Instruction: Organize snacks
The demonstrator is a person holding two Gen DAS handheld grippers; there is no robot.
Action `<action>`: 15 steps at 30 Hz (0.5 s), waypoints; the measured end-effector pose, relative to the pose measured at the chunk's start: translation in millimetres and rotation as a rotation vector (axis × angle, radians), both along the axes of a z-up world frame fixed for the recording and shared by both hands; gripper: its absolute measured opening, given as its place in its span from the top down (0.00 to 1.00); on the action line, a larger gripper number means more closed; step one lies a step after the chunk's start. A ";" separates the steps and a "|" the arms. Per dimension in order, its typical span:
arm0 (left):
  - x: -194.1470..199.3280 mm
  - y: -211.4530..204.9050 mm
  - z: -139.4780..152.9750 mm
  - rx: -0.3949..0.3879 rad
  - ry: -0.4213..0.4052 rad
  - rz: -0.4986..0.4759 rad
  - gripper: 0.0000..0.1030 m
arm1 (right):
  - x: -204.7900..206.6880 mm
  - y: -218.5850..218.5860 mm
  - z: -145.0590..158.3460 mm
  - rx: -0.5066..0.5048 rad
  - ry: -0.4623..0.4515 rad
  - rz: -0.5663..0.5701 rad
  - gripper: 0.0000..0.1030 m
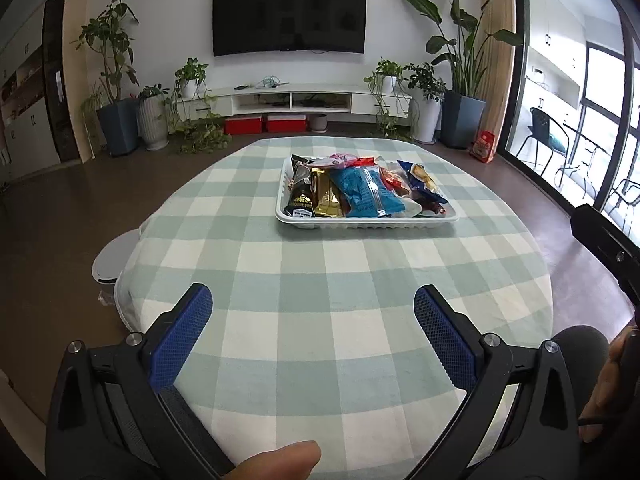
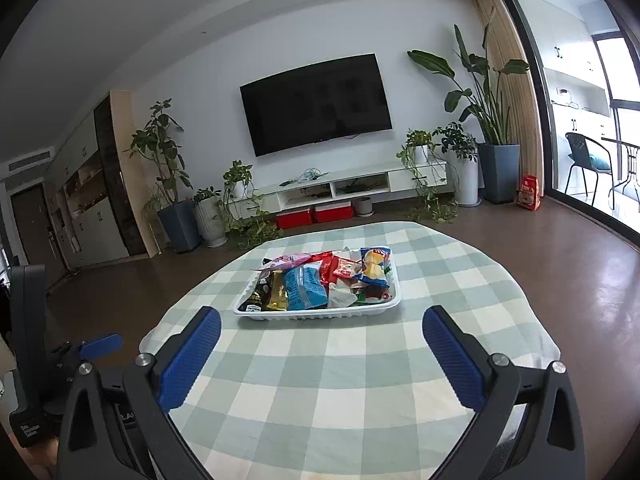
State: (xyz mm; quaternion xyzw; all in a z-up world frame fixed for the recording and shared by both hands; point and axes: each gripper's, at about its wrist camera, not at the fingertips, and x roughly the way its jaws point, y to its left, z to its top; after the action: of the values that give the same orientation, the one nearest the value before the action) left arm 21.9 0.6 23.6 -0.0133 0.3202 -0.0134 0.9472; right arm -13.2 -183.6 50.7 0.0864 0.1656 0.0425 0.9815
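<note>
A white tray [image 1: 366, 224] [image 2: 316, 314] full of several snack packets stands on a round table with a green-and-white checked cloth [image 1: 320, 300] [image 2: 320, 380]. In it lie a blue packet [image 1: 362, 192] [image 2: 304, 286], a black packet [image 1: 302, 192] and a gold one [image 1: 326, 198]. My left gripper [image 1: 312, 300] hangs open over the near part of the cloth, nothing between its blue pads. My right gripper [image 2: 322, 328] is also open and holds nothing, well short of the tray. In the right wrist view the left gripper [image 2: 94, 346] shows at the far left.
A person's thumb [image 1: 280, 460] and hand [image 1: 608, 392] show at the lower edge. A white stool [image 1: 114, 256] stands left of the table. Beyond are brown floor, a TV [image 1: 290, 16], a white low cabinet [image 1: 304, 100], potted plants and a glass door at the right.
</note>
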 end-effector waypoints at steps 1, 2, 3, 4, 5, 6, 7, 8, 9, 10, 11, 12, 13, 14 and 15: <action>-0.6 -0.9 -1.8 0.000 0.001 0.000 0.01 | -4.3 0.2 -3.2 -0.010 -0.001 -0.019 0.00; 2.9 0.4 -2.2 0.000 0.003 0.001 0.01 | -4.7 -0.8 -5.2 -0.020 -0.002 -0.030 0.00; 2.9 0.2 -4.4 -0.001 0.008 0.003 0.01 | -4.4 0.5 -7.1 -0.032 0.000 -0.036 0.00; 6.6 1.6 -6.5 -0.004 0.013 0.004 0.01 | -3.2 1.8 -9.3 -0.045 0.005 -0.040 0.00; 7.7 2.0 -9.1 -0.005 0.020 0.005 0.01 | -1.8 3.8 -11.8 -0.058 0.013 -0.046 0.00; 9.8 3.0 -11.2 -0.005 0.025 0.006 0.01 | -1.3 4.1 -15.0 -0.065 0.024 -0.049 0.00; 11.3 4.0 -13.1 -0.007 0.031 0.009 0.01 | 0.7 5.0 -17.7 -0.066 0.036 -0.049 0.00; 12.0 4.8 -15.6 -0.010 0.036 0.013 0.01 | 2.3 5.4 -20.0 -0.069 0.053 -0.054 0.00; 15.7 6.8 -16.7 -0.014 0.040 0.015 0.01 | 3.5 6.1 -22.5 -0.073 0.068 -0.061 0.00; 16.4 7.7 -17.7 -0.014 0.042 0.016 0.01 | 4.4 6.5 -24.9 -0.075 0.082 -0.063 0.00; 16.9 8.1 -18.8 -0.013 0.043 0.019 0.01 | 4.9 7.2 -26.6 -0.076 0.089 -0.066 0.00; 17.8 8.9 -19.6 -0.013 0.045 0.021 0.01 | 5.8 7.5 -28.1 -0.079 0.096 -0.072 0.00; 18.5 9.9 -20.7 -0.017 0.049 0.021 0.01 | 7.2 7.9 -29.8 -0.087 0.108 -0.083 0.00; 19.3 10.3 -22.3 -0.020 0.052 0.019 0.01 | 8.2 7.4 -31.9 -0.090 0.118 -0.088 0.00; 19.9 10.8 -23.4 -0.020 0.056 0.019 0.01 | 9.3 7.2 -34.3 -0.087 0.130 -0.089 0.00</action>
State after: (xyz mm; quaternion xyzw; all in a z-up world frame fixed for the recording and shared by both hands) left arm 41.8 11.4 0.1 -0.0261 0.3460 -0.0069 0.9378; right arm -3.9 -176.4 16.4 0.0535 0.2265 -0.0139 0.9724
